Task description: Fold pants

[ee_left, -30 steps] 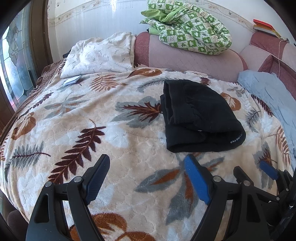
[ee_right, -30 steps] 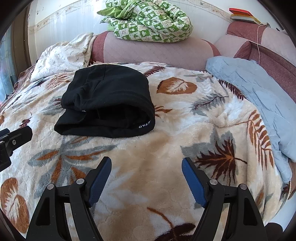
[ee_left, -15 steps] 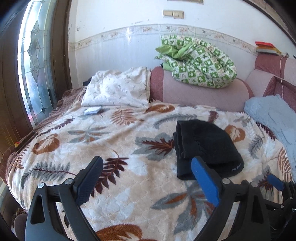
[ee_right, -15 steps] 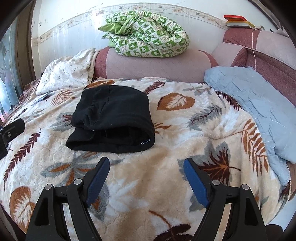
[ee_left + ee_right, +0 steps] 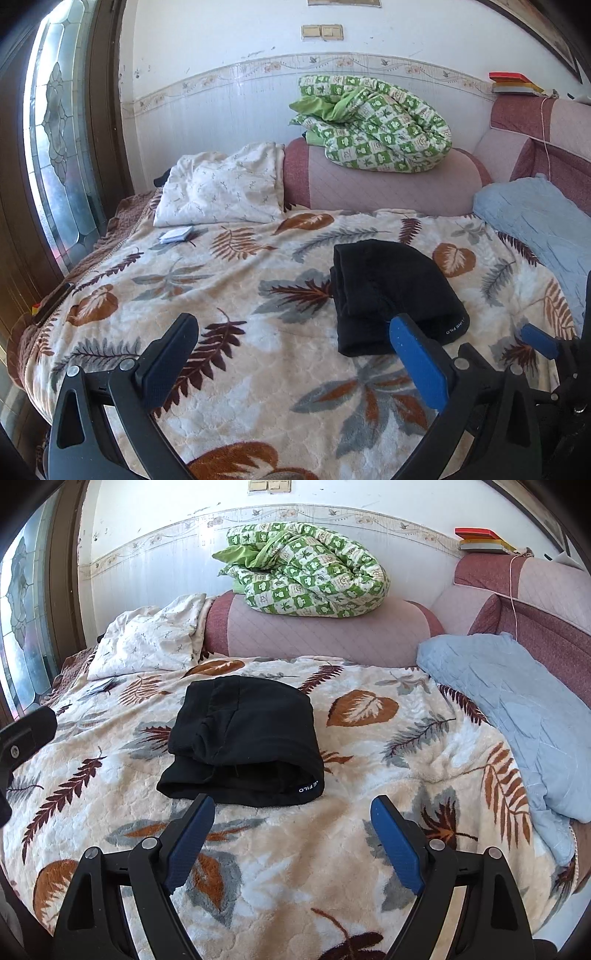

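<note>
The black pants (image 5: 391, 291) lie folded into a compact bundle on the leaf-patterned blanket (image 5: 236, 325), with a small white logo at the near right corner. They also show in the right wrist view (image 5: 247, 742). My left gripper (image 5: 291, 354) is open and empty, held above the blanket, near and left of the pants. My right gripper (image 5: 293, 834) is open and empty, just in front of the pants' near edge. The right gripper's blue fingertip (image 5: 539, 341) shows at the right edge of the left wrist view.
A white pillow (image 5: 225, 192) and a small white packet (image 5: 176, 235) lie at the far left. A green checked quilt (image 5: 373, 125) sits on the pink bolster (image 5: 391, 181). A light blue quilt (image 5: 517, 709) lies on the right. A glass door (image 5: 55, 147) stands left.
Both grippers have pulled back and tilted up from the pants, so more of the wall and room shows. The pants have not moved. Both stay open.
</note>
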Available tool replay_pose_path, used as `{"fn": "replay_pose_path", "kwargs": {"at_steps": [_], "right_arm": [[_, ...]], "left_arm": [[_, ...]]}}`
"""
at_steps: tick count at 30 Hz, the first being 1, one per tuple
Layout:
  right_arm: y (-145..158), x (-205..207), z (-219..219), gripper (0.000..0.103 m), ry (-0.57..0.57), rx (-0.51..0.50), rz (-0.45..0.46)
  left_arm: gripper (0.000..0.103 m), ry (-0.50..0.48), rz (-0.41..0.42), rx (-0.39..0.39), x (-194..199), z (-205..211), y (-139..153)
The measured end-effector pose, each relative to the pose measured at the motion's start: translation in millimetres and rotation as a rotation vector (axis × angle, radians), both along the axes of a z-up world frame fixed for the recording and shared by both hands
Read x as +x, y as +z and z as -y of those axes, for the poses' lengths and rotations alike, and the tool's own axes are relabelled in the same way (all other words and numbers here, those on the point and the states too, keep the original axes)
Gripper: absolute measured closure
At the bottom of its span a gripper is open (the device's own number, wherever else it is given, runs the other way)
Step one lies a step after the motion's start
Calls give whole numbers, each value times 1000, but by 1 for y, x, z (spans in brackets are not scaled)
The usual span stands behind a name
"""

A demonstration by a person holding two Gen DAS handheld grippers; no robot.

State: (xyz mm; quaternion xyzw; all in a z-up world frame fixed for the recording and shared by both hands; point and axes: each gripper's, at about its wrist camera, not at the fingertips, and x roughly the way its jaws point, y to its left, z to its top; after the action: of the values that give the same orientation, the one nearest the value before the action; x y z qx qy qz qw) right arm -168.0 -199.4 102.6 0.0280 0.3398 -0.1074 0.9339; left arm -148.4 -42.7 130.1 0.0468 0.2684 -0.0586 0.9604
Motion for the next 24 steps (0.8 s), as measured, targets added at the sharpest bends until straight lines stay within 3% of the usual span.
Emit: {"fn": "replay_pose_path", "kwargs": {"at_steps": [11, 24], "right_arm": [[-8, 5, 1, 13, 0, 4, -25], [-11, 8, -3, 13, 13, -1, -39]], "left_arm": [[0, -24, -98, -23, 10, 0, -18], [0, -21, -135, -38, 15, -2, -24]]}}
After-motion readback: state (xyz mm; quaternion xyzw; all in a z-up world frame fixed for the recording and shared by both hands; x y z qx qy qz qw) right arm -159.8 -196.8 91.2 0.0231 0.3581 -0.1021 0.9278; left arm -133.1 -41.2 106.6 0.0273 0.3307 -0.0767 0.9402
